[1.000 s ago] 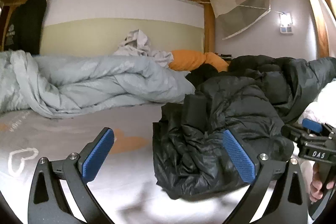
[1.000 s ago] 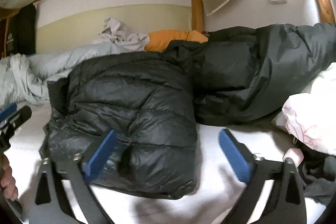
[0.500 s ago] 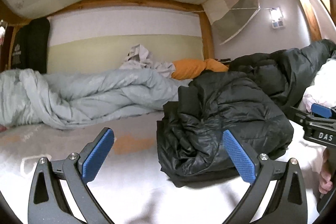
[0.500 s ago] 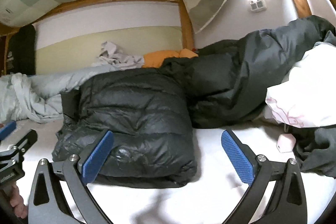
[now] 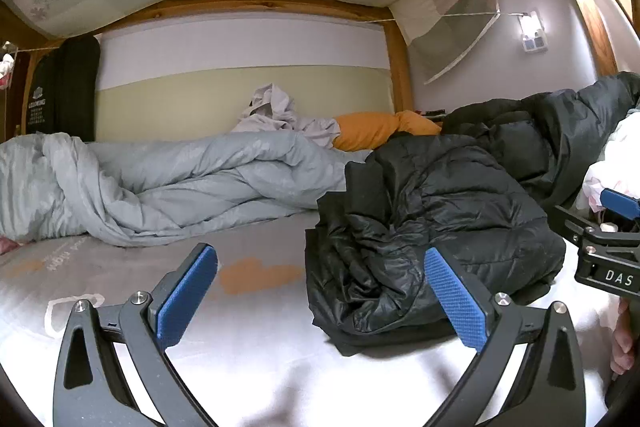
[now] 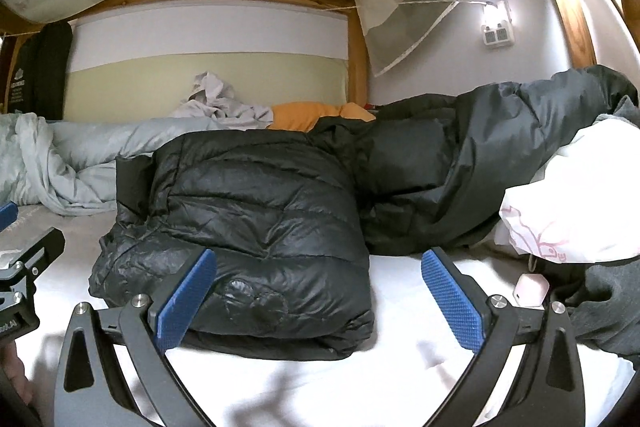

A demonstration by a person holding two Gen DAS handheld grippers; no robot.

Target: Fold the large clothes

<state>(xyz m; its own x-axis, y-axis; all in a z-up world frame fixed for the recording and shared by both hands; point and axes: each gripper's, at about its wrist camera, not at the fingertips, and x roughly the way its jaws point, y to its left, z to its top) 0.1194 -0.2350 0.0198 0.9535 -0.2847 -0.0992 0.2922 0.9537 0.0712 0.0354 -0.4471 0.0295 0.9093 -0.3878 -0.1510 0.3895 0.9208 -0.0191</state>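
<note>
Bed [image 5: 260, 359], white sheet with orange and white heart prints, filled the lower part of both views and bore everything listed here

Grey duvet [image 5: 168, 183], bunched in a long roll across the far left of the bed, against the green-and-white wall panel

Second dark coat [image 6: 492, 163], unfolded, sprawled along the right rear of the bed, its near edge touching the folded jacket

Black puffer jacket [image 6: 256, 227], the task item, lay folded into a thick bundle at mid-bed, directly ahead of the right gripper and to the right of the left gripper; quilted side up in the right wrist view, crumpled edge showing in the left wrist view [image 5: 420, 235]

White fabric with pink print [image 6: 572, 219], heaped at the right edge, over a grey garment [image 6: 608, 303]

Orange pillow [image 5: 372, 131], behind the jacket; pale crumpled cloth [image 5: 276, 111] beside it

Left gripper [image 5: 320, 295], jaws spread wide, nothing between the blue pads, held above the sheet

Right gripper [image 6: 318, 295], jaws likewise spread wide and empty, left pad just in front of the jacket's near edge

Small pink-white object [image 6: 530, 291], on the sheet by the right gripper's right finger
</note>
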